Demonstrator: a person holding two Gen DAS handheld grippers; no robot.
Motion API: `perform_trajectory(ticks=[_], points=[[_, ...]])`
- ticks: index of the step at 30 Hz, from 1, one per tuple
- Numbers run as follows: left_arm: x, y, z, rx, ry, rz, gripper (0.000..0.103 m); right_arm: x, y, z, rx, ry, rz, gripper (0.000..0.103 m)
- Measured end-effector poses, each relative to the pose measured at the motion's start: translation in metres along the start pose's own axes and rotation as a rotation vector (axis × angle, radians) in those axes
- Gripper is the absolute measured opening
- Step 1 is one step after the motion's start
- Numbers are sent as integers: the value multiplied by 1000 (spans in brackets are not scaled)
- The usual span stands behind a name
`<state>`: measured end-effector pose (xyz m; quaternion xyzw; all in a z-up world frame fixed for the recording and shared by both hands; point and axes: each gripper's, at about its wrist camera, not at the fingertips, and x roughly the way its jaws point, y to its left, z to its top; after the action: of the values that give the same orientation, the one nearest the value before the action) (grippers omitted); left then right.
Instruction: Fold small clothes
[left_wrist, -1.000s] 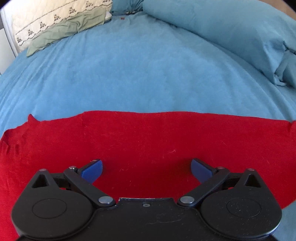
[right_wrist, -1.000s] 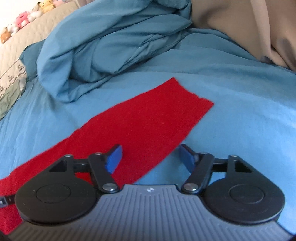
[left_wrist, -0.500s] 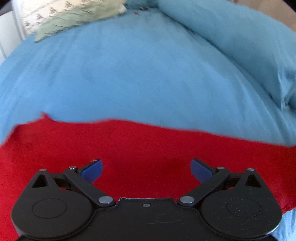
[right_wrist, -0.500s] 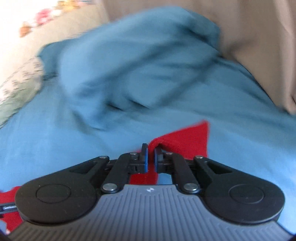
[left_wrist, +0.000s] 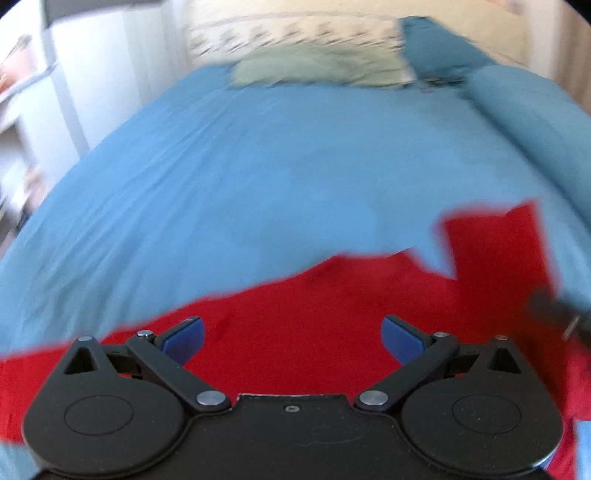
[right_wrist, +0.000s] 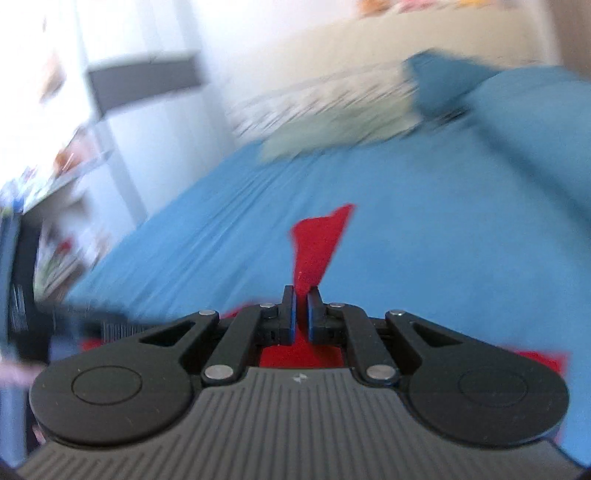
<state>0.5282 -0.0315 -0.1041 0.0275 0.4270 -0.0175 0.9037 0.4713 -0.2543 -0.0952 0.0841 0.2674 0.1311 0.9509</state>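
A red cloth lies on the blue bed sheet. My left gripper is open and hovers low over the cloth's middle, holding nothing. My right gripper is shut on one end of the red cloth, which sticks up between the pads and is lifted off the bed. In the left wrist view that raised end stands folded over at the right, with a blurred dark piece of the right gripper below it.
A pale green cloth and a patterned cream pillow lie at the head of the bed. A bunched blue duvet runs along the right. White furniture and shelves stand to the left of the bed.
My right gripper closed on the cloth's end and swung it up and leftward over the rest. My left gripper stayed open over the cloth while its view tilted up.
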Motion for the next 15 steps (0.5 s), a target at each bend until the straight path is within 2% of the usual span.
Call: perform_trajectory(ticks=[4, 6, 8, 9, 11, 12, 13, 15], points=[[21, 42, -34, -118, 90, -19, 103, 45, 41, -63, -150, 165, 7, 21], [26, 47, -41, -132, 118, -38, 103, 50, 41, -80, -161, 198, -1, 21], [27, 45, -51, -128, 130, -60, 103, 47, 37, -85, -174, 192, 8, 23], [30, 46, -50, -126, 131, -73, 103, 44, 35, -85, -193, 193, 22, 28], [28, 42, -50, -116, 130, -101, 103, 42, 39, -79, -232, 212, 63, 60], [25, 39, -50, -114, 127, -120, 103, 35, 36, -76, -249, 209, 69, 83], [22, 33, -48, -115, 122, -146, 103, 26, 33, -72, -268, 193, 71, 90], [14, 27, -49, -117, 124, -189, 103, 6, 30, -66, -301, 191, 59, 91]])
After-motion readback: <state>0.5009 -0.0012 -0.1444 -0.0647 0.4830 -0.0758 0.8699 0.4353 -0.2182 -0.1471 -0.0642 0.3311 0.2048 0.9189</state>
